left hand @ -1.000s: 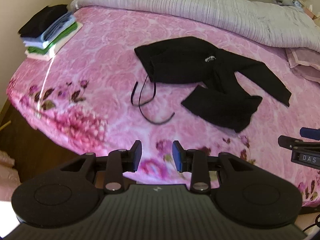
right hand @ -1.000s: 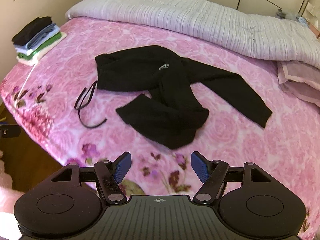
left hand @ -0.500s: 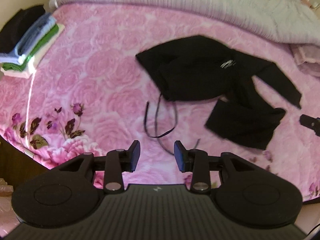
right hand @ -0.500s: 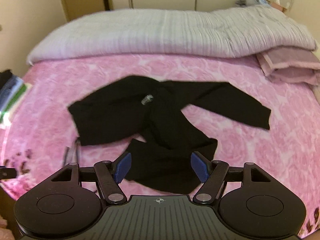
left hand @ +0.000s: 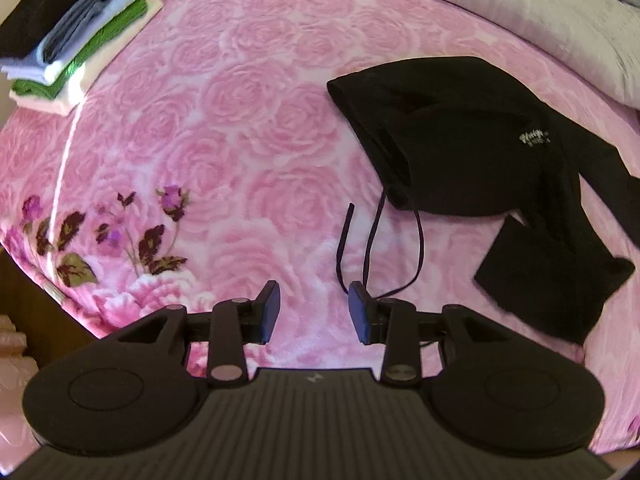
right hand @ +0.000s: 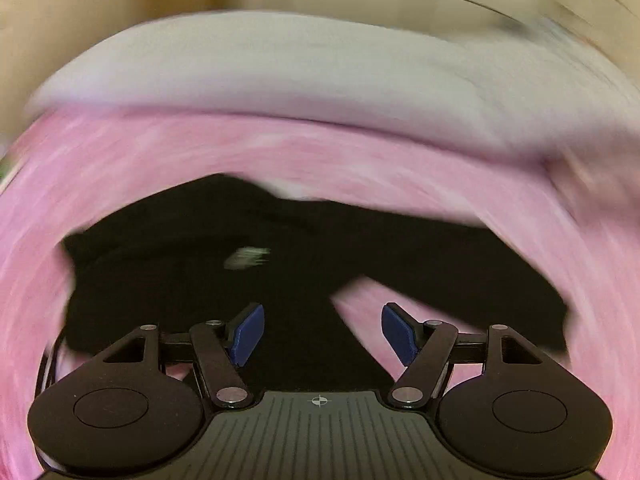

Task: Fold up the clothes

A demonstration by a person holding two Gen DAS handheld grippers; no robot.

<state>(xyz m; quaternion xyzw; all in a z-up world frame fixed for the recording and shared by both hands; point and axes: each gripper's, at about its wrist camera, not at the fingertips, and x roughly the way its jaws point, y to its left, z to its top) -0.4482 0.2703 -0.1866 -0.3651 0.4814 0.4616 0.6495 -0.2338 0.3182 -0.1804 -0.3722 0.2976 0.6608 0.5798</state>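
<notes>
A black hooded garment [left hand: 460, 152] lies crumpled on the pink rose-patterned blanket [left hand: 240, 120], with a small white logo [left hand: 534, 138] on it. Its thin black drawstring [left hand: 372, 240] trails toward me and ends beside the right finger of my left gripper [left hand: 314, 304]. That gripper is open, low over bare blanket, with nothing between its pads. The right wrist view is motion-blurred. There my right gripper [right hand: 324, 332] stands wide open just above the black garment [right hand: 200, 272], one sleeve stretching right, nothing gripped.
A stack of folded clothes [left hand: 72, 36] in black, grey-blue, white and green sits at the blanket's far left corner. A pale grey quilt [right hand: 280, 72] lies bunched along the back of the bed. The bed's left edge drops to a dark floor [left hand: 16, 280].
Both grippers came forward and down over the bed. The drawstring now lies right by my left gripper's finger, and its jaws stand slightly wider. The garment now fills the view under my right gripper.
</notes>
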